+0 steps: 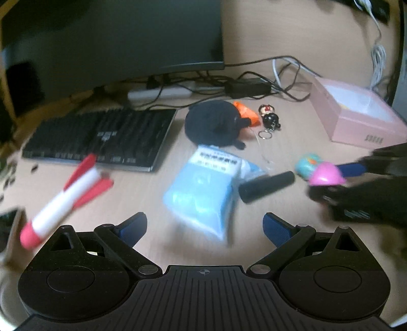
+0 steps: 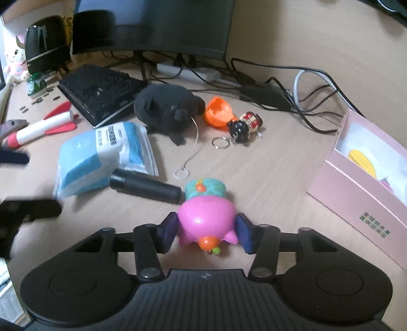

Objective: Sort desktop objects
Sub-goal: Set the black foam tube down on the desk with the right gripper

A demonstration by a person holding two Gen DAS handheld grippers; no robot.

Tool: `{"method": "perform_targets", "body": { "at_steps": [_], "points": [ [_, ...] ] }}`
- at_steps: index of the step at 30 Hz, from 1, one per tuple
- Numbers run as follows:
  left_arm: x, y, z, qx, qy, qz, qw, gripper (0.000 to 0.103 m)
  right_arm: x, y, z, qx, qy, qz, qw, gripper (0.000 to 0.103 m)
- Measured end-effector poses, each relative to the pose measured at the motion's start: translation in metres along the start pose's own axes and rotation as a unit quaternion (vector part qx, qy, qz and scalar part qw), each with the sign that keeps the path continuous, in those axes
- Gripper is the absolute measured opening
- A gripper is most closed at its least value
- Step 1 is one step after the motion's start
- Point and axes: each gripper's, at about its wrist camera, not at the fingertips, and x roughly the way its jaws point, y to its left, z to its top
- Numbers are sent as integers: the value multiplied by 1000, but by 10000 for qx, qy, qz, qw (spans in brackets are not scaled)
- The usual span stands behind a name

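Note:
My right gripper (image 2: 206,233) is shut on a pink and teal toy (image 2: 206,216), held just above the desk; the toy also shows in the left wrist view (image 1: 321,171). My left gripper (image 1: 204,225) is open and empty above a blue packet (image 1: 206,188). A black cylinder (image 2: 146,186) lies beside the packet. A red and white toy rocket (image 1: 63,201) lies at the left. A black plush (image 2: 165,107), an orange shell (image 2: 218,113) and a doll keychain (image 2: 245,126) lie farther back.
An open pink box (image 2: 356,193) with a yellow item inside stands at the right. A black keyboard (image 2: 99,94), a monitor (image 2: 157,23), a power strip and tangled cables (image 2: 279,84) line the back. Small bits lie at the far left.

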Motion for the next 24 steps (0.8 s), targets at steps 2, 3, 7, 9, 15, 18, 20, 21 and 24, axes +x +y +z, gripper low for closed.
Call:
{"method": "perform_targets", "body": {
  "at_steps": [2,3,7,9,15,18,20,21,24],
  "points": [
    [15,-2,6,202,55,201,9996,100,-7,-2,-7,25,42,-59,10000,49],
    [23,-2,9,309,42,291,9991,100,-13,-4,-13,57,71,-108,9999,49],
    [44,10,23,422,-94,703,9966,101,-38,-18,-35,292,194,-330,9988,50],
    [51,18,29,380,-124,999,9942,101,-48,-24,-43,400,211,-452,9980,57],
    [35,34,29,-383,-60,1112,9930,100,-74,-38,-60,799,86,-1052,9912,88],
    [12,24,18,-804,-88,302,9963,100,-82,-46,-70,1041,82,-1268,9864,98],
    [8,9,13,-816,75,-347,9960,100,-84,-50,-78,1245,110,-1383,9825,99],
    [9,-1,12,-781,153,-596,9951,100,-84,-51,-81,1315,140,-1410,9811,100],
    [19,-34,15,-497,184,-870,9948,100,-82,-54,-89,1434,238,-1524,9776,101]
  ]
}}
